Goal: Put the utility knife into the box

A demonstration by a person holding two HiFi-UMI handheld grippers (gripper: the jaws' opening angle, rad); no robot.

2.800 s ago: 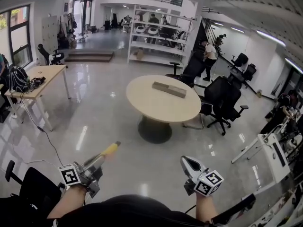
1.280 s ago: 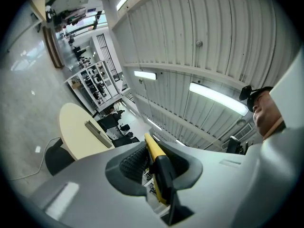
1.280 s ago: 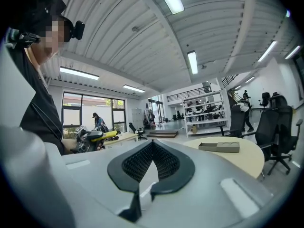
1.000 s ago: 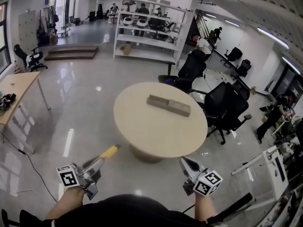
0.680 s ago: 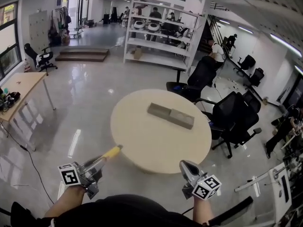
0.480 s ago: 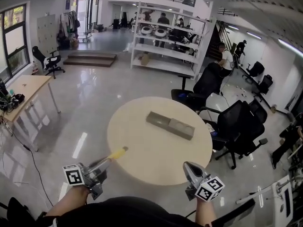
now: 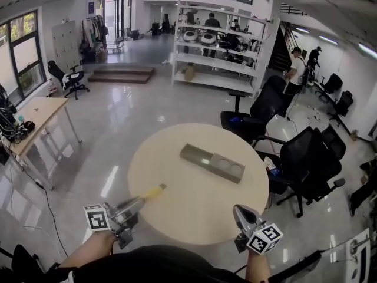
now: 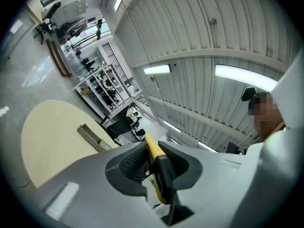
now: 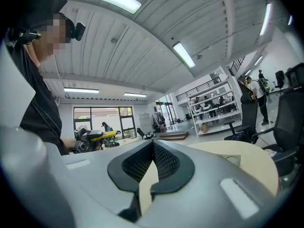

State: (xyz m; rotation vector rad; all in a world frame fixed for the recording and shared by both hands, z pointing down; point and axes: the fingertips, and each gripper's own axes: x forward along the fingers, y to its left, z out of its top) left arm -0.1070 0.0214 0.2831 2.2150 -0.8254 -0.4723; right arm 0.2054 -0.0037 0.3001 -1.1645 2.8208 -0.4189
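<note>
A long grey box (image 7: 212, 163) with open compartments lies on the round beige table (image 7: 171, 217), a little past its middle. My left gripper (image 7: 136, 201) is shut on the yellow utility knife (image 7: 151, 191), which juts forward over the table's near left edge. In the left gripper view the knife (image 8: 155, 167) stands clamped between the dark pads, with the box (image 8: 92, 136) far ahead. My right gripper (image 7: 239, 210) hovers at the table's near right edge, shut on nothing. The right gripper view shows its pads (image 9: 164, 163) meeting, and the knife (image 9: 103, 134) off to the left.
Black office chairs (image 7: 303, 161) crowd the table's right and far side. White shelving (image 7: 218, 46) stands at the back, a wooden desk (image 7: 41, 114) at the left. A person (image 7: 296, 69) stands far back right. Glossy floor surrounds the table.
The table and box have drawn closer and lower in the head view. Both grippers now reach the table's near edge, the knife still held in the left one.
</note>
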